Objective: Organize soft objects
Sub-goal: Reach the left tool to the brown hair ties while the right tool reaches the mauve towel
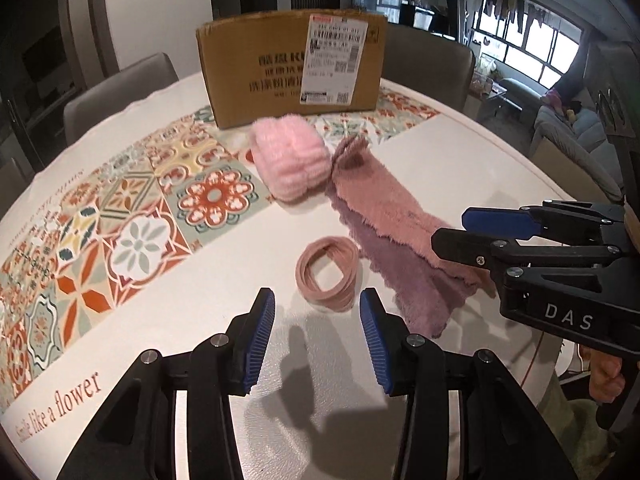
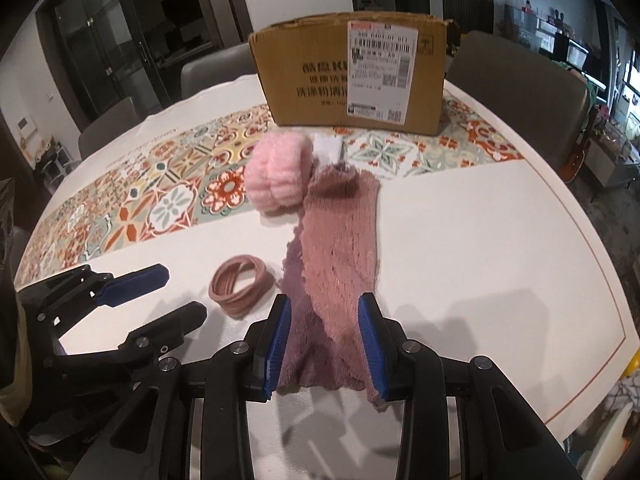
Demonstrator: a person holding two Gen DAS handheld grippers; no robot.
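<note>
1. The left gripper (image 1: 318,334) hangs over bare white tabletop, its blue-padded jaws parted with nothing between them.
2. Just beyond its fingertips lies a coil of dusty-pink hair ties (image 1: 327,273), flat on the white round table (image 1: 208,280) and apart from both pads.
3. The right gripper (image 2: 325,340) points down over the near end of the towels; its jaws stand partly apart, straddling the cloth, and whether the pads touch it cannot be told from either view.
4. Two fleecy towels lie overlapped in a long strip: a pink towel (image 2: 344,236) on top and a mauve towel (image 2: 308,356) showing under it along the left edge and at the near end.
5. The hair ties (image 2: 240,286) rest just left of the towels, close to the mauve edge.
6. A fluffy pale-pink scrunchie bundle (image 1: 290,162) sits at the far end of the towels, against them, half on the patterned tile runner (image 1: 132,216).
7. Behind it stands a cardboard box (image 1: 260,72) bearing a white shipping label (image 1: 336,60), set upright on the runner.
8. Printed at the runner's near edge are the words "like a flower".
9. Grey chairs (image 1: 120,92) stand round the table's far side.
</note>
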